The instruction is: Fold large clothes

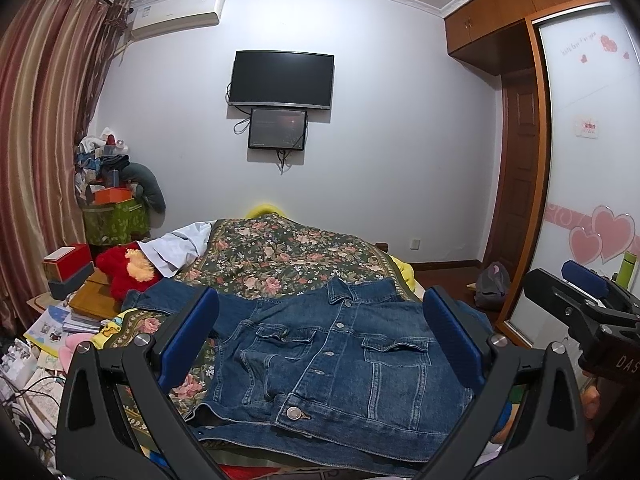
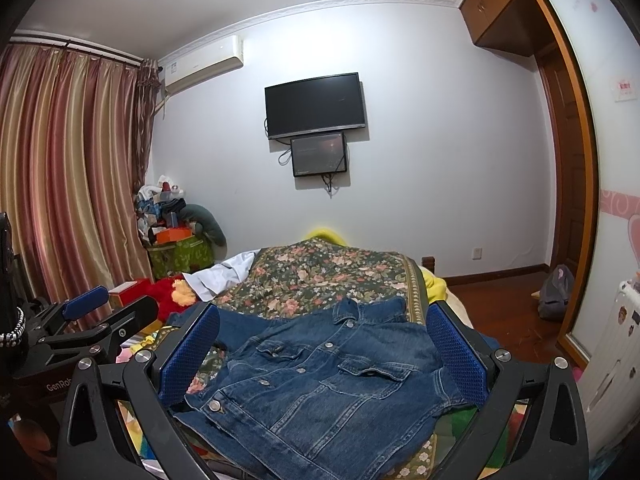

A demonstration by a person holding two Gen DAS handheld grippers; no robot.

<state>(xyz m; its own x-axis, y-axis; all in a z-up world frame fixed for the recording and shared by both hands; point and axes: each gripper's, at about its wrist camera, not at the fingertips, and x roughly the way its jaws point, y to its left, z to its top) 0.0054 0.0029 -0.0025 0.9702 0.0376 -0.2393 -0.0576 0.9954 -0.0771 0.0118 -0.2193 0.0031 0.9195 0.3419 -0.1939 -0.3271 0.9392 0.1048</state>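
Note:
A blue denim jacket (image 1: 340, 360) lies front up on the bed, buttoned, collar pointing away, one sleeve stretched toward the left. My left gripper (image 1: 320, 340) hangs above its near hem, open, its blue pads wide apart with nothing between them. My right gripper (image 2: 324, 360) is also open and empty, above the same jacket (image 2: 320, 388) from the right side. In the left wrist view the right gripper (image 1: 580, 300) shows at the far right; the left gripper (image 2: 92, 312) shows at the left edge of the right wrist view.
A floral bedspread (image 1: 280, 252) covers the bed, with a white cloth (image 1: 176, 248) and a red plush toy (image 1: 124, 268) at its left. Boxes and books (image 1: 72, 288) pile up left of the bed. A wardrobe (image 1: 592, 160) stands at the right.

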